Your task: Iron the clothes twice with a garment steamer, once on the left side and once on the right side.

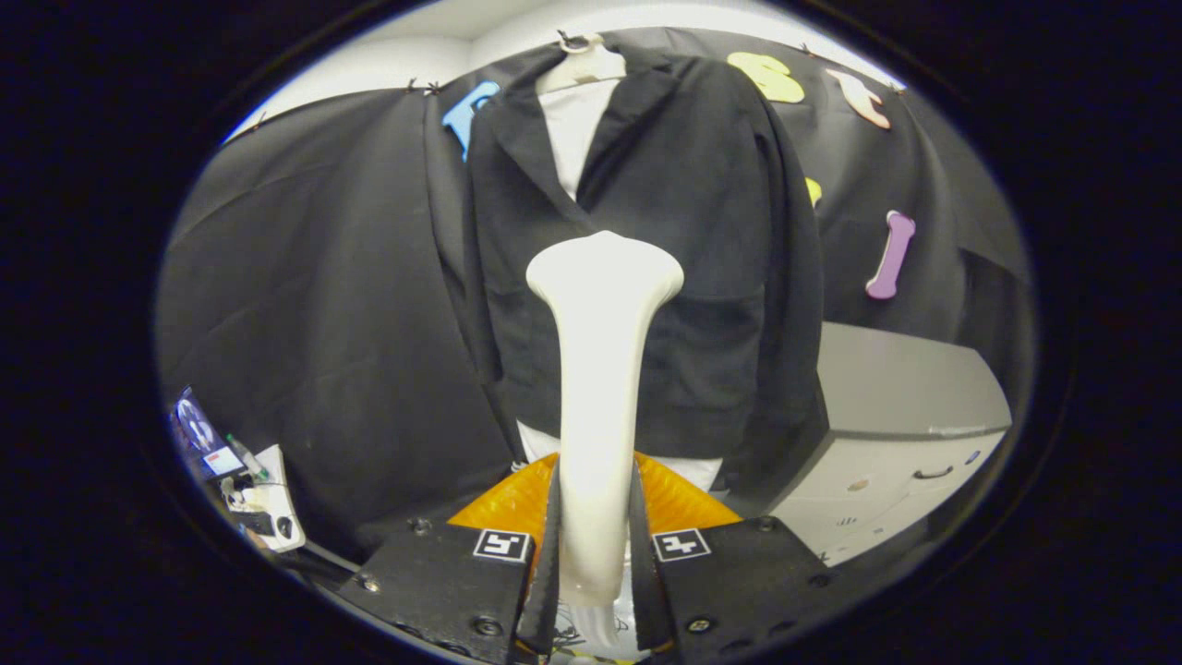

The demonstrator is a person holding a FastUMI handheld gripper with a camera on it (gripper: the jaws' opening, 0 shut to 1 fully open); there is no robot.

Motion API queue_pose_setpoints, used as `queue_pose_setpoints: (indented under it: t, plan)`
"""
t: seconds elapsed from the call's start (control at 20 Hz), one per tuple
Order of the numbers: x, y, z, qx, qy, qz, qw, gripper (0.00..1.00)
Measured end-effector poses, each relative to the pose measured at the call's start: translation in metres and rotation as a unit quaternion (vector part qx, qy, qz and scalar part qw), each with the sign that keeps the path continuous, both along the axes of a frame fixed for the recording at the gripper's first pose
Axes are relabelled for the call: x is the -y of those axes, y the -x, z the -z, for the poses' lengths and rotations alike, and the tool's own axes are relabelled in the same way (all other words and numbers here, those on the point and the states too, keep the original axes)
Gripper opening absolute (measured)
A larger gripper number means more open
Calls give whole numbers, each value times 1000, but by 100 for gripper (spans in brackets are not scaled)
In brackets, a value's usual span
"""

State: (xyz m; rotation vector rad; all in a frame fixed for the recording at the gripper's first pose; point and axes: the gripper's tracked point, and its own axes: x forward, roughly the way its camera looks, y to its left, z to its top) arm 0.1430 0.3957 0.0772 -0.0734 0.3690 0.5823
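I have the garment steamer (600,369) clamped between both fingers of the gripper (596,563), its head standing up just ahead and close in front of the black jacket (665,277), which blocks the way straight on. To the jacket's left I see open room as far as the hanging cloth wall (314,296). To its right a grey cabinet (886,416) stands close beside the jacket's hem, leaving little passage low on that side. Low on the left, some small clutter (249,480) sits well apart from the jacket.
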Motion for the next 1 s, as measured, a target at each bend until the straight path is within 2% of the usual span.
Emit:
queue_pose_setpoints:
  t: [0.55,0.8,1.0]
  plan:
    - [-105,37,-101,85,-16,-86,993,35]
    - [-144,21,-136,102,-33,-92,990,35]
    - [-161,-4,-162,125,-35,-81,988,35]
